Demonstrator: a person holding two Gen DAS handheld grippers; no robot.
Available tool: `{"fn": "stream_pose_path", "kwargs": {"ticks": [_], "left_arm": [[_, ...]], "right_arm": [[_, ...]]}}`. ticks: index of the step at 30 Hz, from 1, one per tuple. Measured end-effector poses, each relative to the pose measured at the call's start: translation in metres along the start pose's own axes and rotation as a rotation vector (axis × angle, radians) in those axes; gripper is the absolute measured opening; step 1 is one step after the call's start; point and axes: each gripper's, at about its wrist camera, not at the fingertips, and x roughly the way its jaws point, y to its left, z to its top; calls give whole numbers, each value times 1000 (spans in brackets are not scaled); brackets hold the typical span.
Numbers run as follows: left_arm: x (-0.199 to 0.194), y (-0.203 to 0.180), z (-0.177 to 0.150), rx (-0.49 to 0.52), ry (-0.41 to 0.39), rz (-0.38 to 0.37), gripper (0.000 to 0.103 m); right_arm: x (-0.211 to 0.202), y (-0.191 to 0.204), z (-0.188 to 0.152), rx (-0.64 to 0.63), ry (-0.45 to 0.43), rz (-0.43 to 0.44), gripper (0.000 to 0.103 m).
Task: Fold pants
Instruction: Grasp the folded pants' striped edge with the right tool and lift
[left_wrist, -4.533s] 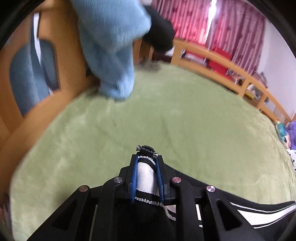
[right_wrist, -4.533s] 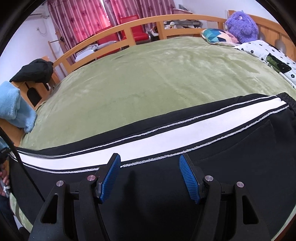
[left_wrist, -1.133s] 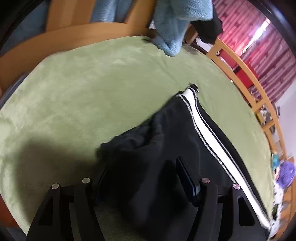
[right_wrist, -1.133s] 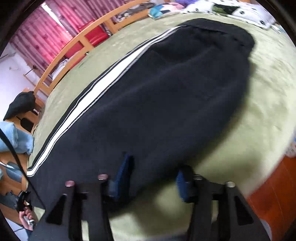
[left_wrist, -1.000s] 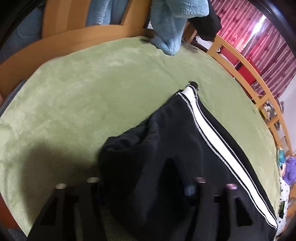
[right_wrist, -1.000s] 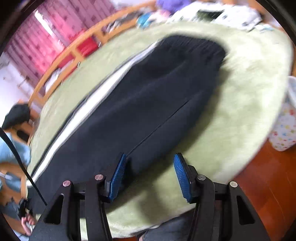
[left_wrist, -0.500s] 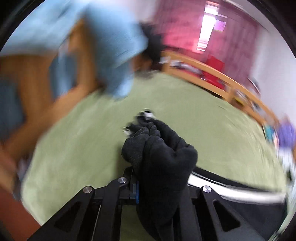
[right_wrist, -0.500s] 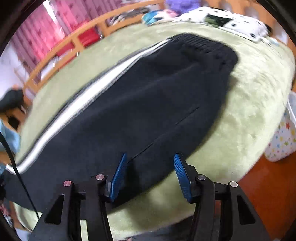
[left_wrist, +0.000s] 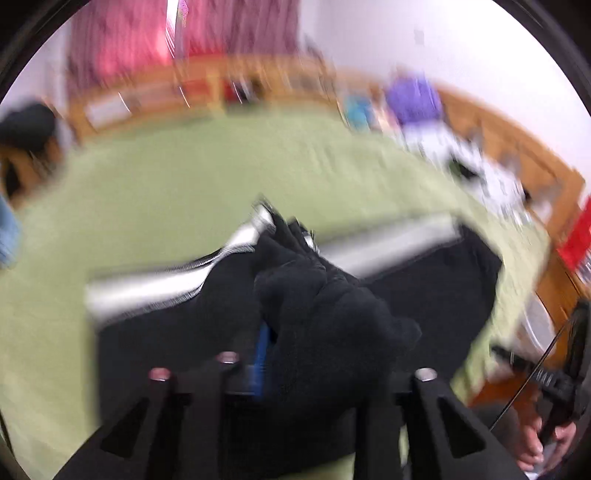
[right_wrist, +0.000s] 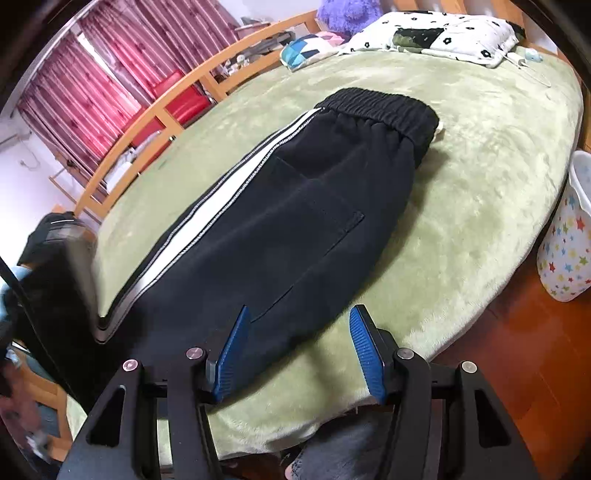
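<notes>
**Q:** Where are the pants?

**A:** The black pants (right_wrist: 280, 229) with a white side stripe (right_wrist: 207, 218) lie lengthwise on the bed (right_wrist: 480, 206), which is covered in a green plush blanket. The elastic waistband (right_wrist: 384, 110) points toward the pillows; a back pocket faces up. The leg end is lifted off the blanket at the near left, bunched in the left gripper (left_wrist: 273, 332).

**Q:** How do the jaws stand?

**A:** The left gripper's jaws are closed on a thick wad of black fabric, one blue pad only just visible under it; that view is heavily blurred. The right gripper (right_wrist: 299, 347) hangs above the near edge of the pants with its blue pads wide apart, holding nothing.

**Q:** What surrounds the bed?

**A:** A wooden rail (right_wrist: 177, 107) runs along the far side before red curtains (right_wrist: 99, 88). At the head sit a flower-print pillow (right_wrist: 443, 40), a patchwork cushion (right_wrist: 306, 48) and a purple plush toy (right_wrist: 347, 14). A white bin with coloured stars (right_wrist: 565, 236) stands on the wooden floor beside the bed.
</notes>
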Motion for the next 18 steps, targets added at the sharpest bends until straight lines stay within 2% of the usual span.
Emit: {"fn": "stream_pose_path", "kwargs": {"ticks": [2, 3, 4, 5, 6, 8, 11, 13, 15, 16, 18], "left_arm": [[31, 2, -19, -51, 129, -72, 29], [35, 4, -30, -77, 143, -112, 33], [31, 11, -40, -104, 127, -136, 39], [25, 15, -45, -115, 109, -146, 56], [17, 24, -49, -125, 85, -160, 68], [1, 46, -51, -150, 28, -174, 70], [-21, 87, -57, -190, -10, -150, 74], [-29, 106, -60, -216, -38, -70, 74], [-45, 124, -68, -196, -75, -90, 75], [-52, 129, -72, -178, -93, -75, 76], [-61, 141, -78, -184, -115, 34, 79]], "right_arm": [[-3, 1, -5, -9, 4, 13, 57], [-3, 2, -6, -15, 7, 16, 57], [-2, 4, -9, -23, 11, 25, 58], [1, 9, -11, -40, 16, 40, 58], [5, 17, -13, -60, 25, 54, 59], [13, 32, -16, -96, 36, 75, 59], [32, 63, -19, -135, 64, 141, 59], [45, 89, -20, -157, 86, 199, 59], [49, 110, -22, -178, 94, 243, 59], [52, 125, -22, -194, 90, 263, 59], [56, 143, -24, -212, 82, 274, 61]]}}
